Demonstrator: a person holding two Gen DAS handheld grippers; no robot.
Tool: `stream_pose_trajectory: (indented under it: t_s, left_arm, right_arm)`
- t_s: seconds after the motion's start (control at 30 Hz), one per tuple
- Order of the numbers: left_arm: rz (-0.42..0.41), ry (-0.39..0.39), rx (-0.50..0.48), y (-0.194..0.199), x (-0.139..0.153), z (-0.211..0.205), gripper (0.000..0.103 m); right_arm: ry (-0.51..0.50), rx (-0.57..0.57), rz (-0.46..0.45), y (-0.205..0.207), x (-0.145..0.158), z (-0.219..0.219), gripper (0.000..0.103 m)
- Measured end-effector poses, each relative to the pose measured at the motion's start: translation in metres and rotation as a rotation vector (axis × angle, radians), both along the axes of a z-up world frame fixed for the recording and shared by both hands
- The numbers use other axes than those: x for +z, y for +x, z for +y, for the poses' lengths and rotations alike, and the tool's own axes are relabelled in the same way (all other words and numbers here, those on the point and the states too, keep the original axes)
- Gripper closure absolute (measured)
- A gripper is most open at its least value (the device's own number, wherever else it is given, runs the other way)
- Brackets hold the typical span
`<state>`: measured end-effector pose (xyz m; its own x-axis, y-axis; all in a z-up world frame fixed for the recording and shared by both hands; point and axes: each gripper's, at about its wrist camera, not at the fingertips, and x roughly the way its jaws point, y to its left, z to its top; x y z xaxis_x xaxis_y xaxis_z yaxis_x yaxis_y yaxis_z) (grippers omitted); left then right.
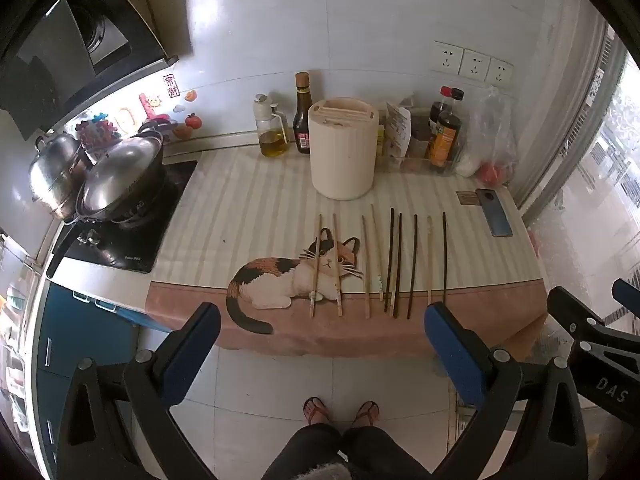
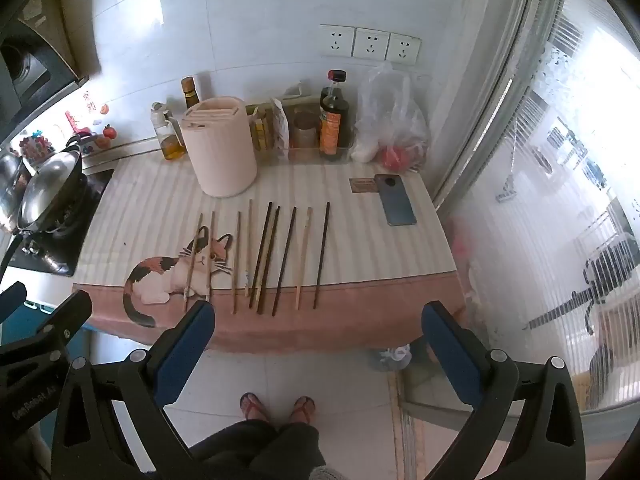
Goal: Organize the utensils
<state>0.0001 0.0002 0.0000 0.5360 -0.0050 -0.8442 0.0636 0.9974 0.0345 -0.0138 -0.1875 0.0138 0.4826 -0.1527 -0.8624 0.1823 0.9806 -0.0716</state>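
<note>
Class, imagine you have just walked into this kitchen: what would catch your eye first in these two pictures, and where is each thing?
First, the row of chopsticks, light and dark, laid side by side across the near half of the table, some crossing the calico cat picture on its cloth. Behind them stands a cream cylindrical holder in front of the bottles by the wall. Low in the views, the left claw and right claw are open, short of the table's edge.

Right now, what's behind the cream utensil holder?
Behind the cream utensil holder along the wall: a dark sauce bottle, an oil dispenser to its left, and packets to its right. Anything directly behind the holder is hidden.
</note>
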Motion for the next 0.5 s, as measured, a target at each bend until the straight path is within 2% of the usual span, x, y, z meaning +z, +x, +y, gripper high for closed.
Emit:
stream_pose_trajectory:
  t_s: [0.5]
  left_arm:
    - [-0.008,-0.004,0.009,-0.0032,0.0033,0.0044,0.0]
  right_arm:
    - [-0.01,0.002,-0.003,-0.0054,0.0022,0.0067,0.0]
